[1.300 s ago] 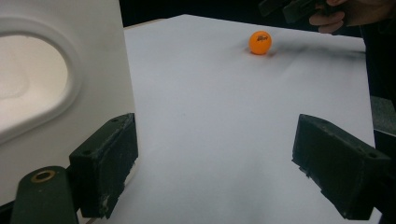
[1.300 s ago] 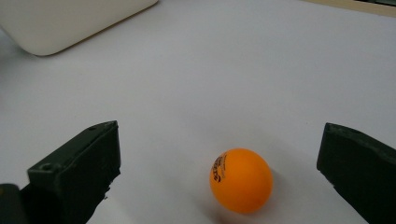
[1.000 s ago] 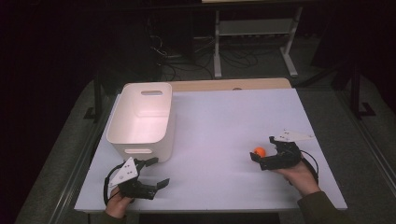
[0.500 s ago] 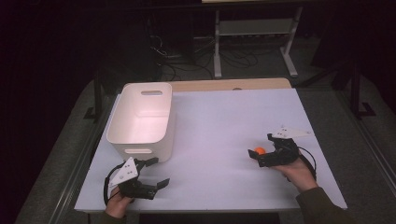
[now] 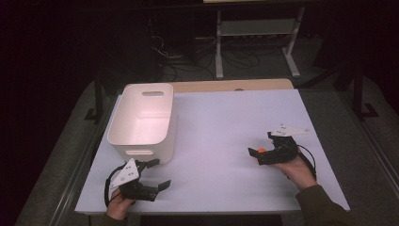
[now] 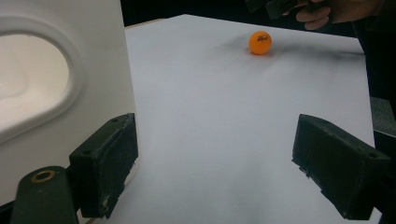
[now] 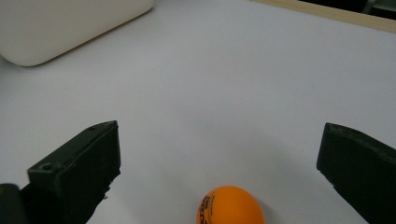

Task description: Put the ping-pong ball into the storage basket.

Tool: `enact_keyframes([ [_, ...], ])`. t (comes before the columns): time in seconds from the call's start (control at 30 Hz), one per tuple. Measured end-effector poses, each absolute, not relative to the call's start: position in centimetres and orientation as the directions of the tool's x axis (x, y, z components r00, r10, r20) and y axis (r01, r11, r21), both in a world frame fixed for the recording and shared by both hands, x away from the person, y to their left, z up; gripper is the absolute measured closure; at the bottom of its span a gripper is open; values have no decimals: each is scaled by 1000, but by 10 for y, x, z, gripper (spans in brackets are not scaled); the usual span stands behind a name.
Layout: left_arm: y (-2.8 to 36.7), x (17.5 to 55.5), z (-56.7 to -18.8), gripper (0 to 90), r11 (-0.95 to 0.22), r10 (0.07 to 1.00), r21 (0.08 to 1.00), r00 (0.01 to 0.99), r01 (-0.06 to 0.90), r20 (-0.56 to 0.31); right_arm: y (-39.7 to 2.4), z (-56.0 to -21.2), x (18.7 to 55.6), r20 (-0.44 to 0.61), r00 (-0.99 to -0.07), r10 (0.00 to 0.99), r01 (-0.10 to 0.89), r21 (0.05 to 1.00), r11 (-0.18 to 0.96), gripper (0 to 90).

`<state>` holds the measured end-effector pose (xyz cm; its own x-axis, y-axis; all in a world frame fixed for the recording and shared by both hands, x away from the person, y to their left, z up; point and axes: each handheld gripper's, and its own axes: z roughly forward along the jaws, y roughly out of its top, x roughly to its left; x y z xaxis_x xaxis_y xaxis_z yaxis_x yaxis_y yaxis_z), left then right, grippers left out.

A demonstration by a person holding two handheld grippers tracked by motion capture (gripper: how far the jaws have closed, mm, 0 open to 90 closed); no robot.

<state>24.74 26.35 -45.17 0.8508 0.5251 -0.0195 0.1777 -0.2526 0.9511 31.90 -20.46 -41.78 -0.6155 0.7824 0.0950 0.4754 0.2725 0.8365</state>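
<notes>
One orange ball point(image 7: 229, 206) is framed by the spread fingers of the right gripper point(image 5: 260, 156).

The ball is seen on the white surface point(image 5: 221, 141), between the wide-open fingers, untouched. The left gripper point(image 5: 153, 175), also wide open, is held well apart, beside the one white bin point(image 5: 141, 122).

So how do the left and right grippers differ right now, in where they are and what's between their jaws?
The right gripper has the orange ball lying on the table between its spread jaws, untouched; the left gripper has bare table between its jaws. The left gripper sits beside the white bin, near its handle end; the right gripper is well clear of the bin, on the table's far side. Both are open, low over the white table and hand-held.
</notes>
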Motion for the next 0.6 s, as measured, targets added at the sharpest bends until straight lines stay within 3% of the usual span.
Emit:
enact_keyframes([
  [0.47,263,247,-452,140,-263,525,949,851,175,-11,-205,-422,324,106,-618,779,500,817,286,0],
  [0.6,263,247,-452,140,-261,524,950,852,172,-10,-203,-424,323,60,-615,786,495,805,326,0],
])
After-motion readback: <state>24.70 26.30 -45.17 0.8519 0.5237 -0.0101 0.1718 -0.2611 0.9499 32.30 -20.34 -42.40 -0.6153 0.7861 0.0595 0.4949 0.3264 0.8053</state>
